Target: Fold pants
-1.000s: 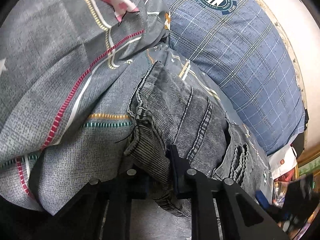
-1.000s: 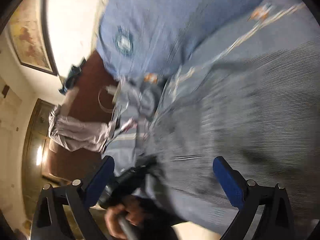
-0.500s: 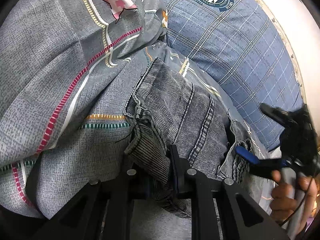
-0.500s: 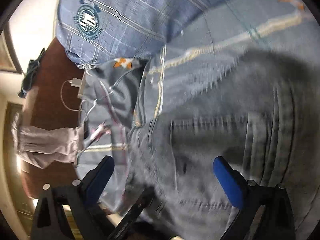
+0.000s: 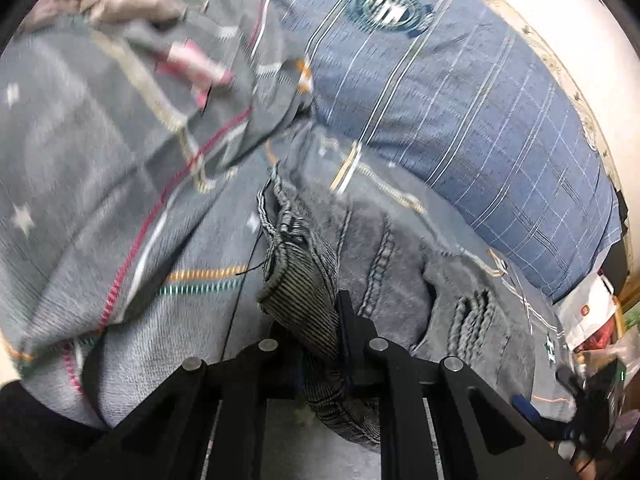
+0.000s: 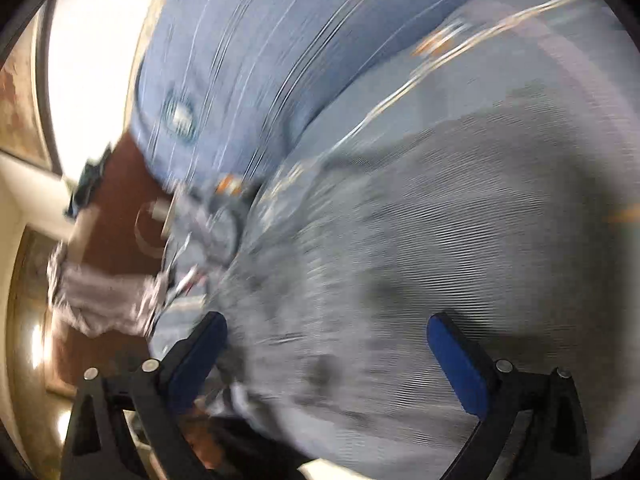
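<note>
Denim pants [image 5: 384, 280] lie on the bed [image 5: 120, 200], thick, floppy, best taken by a hem; left tool [image 5: 320, 336] tightening on a bunched edge, right tool [image 6: 324, 356] gaping, empty

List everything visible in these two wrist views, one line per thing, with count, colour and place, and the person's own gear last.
jeans: one pair, grey denim, on the bed, one bunched edge between the left jaws
bedcover: one, grey with coloured stripes and stars, under the jeans
pillow: one, blue checked with a round badge, behind the jeans
headboard: one, brown, beyond the pillow
left gripper: one, black, jaws closing on the jeans
right gripper: one, black with blue pads, jaws wide apart above the jeans, holding nothing
</note>
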A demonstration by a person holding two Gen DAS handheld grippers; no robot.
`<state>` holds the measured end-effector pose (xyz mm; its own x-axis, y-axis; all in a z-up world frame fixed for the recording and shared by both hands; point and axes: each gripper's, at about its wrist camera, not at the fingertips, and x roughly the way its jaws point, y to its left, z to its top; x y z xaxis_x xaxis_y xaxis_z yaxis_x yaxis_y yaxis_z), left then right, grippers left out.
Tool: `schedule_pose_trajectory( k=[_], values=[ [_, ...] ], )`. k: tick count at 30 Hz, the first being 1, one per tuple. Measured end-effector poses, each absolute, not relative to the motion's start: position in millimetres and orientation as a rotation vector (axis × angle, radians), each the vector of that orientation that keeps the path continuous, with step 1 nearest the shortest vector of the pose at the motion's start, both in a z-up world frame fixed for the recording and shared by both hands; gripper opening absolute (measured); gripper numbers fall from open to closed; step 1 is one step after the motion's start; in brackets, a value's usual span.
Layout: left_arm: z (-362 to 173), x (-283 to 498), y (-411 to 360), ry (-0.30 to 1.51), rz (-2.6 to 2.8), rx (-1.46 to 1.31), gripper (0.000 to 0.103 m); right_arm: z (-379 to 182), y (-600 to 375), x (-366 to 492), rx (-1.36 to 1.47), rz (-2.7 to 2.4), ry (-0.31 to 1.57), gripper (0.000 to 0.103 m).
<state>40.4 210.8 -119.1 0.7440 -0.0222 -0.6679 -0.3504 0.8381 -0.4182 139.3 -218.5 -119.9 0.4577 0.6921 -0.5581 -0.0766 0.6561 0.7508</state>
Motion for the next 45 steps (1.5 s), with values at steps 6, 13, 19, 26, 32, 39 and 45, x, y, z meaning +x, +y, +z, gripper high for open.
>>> schedule_pose_trajectory(
  k=[6,13,19,26,32,39,45],
  values=[
    [-53.7,37.2,110.9,0.565,0.178,-0.184,0.013,-97.1,-309.4,114.5,0.828,0.461,0.736,0.102],
    [-50.6,34.8,-52.5,0.507,-0.084,0.194,0.012,-114.0,-370.7,100.4,1.023,0.399,0.699,0.102],
    [-155.0,71.6,-114.8,0.864,-0.231,0.311,0.016,-123.4,-379.8,95.1,1.058,0.369,0.703,0.102],
    [-115.5,59.4,-85.0,0.794,-0.338,0.179,0.021,-125.3,-358.4,102.4,0.995,0.383,0.755,0.102],
    [-81.7,39.1,-55.7,0.799,-0.500,0.026,0.088,-118.0,-335.5,101.3,0.811,0.337,0.776,0.102],
    [-69.5,11.7,24.6,0.631,-0.255,0.004,0.090,-105.8,-329.6,84.3,0.869,0.395,0.751,0.102],
    [-110.7,40.4,68.0,0.772,-0.027,-0.080,0.090,-110.6,-277.7,96.8,1.012,0.683,0.871,0.102]
  ],
)
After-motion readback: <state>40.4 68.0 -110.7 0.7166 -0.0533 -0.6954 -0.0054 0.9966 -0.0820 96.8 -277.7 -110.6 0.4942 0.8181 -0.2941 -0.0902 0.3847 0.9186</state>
